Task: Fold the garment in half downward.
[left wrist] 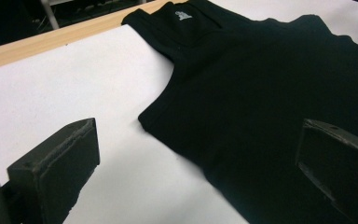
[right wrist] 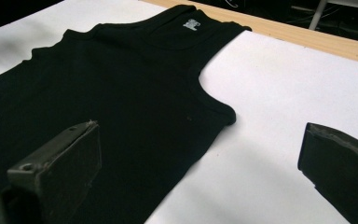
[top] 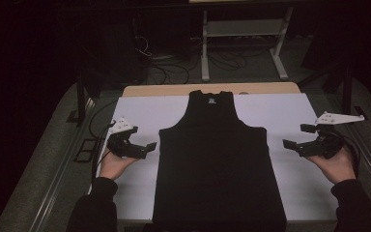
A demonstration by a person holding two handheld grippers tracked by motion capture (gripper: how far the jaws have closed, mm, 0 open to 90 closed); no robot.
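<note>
A black sleeveless cotton tank top is lying flat down the middle of the high view, its neckline with a small white label toward the top of the frame and its hem reaching the bottom edge. It is resting on a white sheet that is covering a light wooden table, whose bare strip is showing along the far edge.

At the left of the high view, the left gripper is hovering just beside the top's side edge, below the armhole, with its jaws spread apart and holding nothing (the left gripper view is showing white sheet and the shirt's armhole between them). At the right of the frame, the right gripper is sitting a little farther from the opposite side edge, jaws likewise parted and empty; in the right gripper view the shirt's other armhole corner is lying between its two black jaws.

Dark floor and cables are filling the upper part of the high view.
</note>
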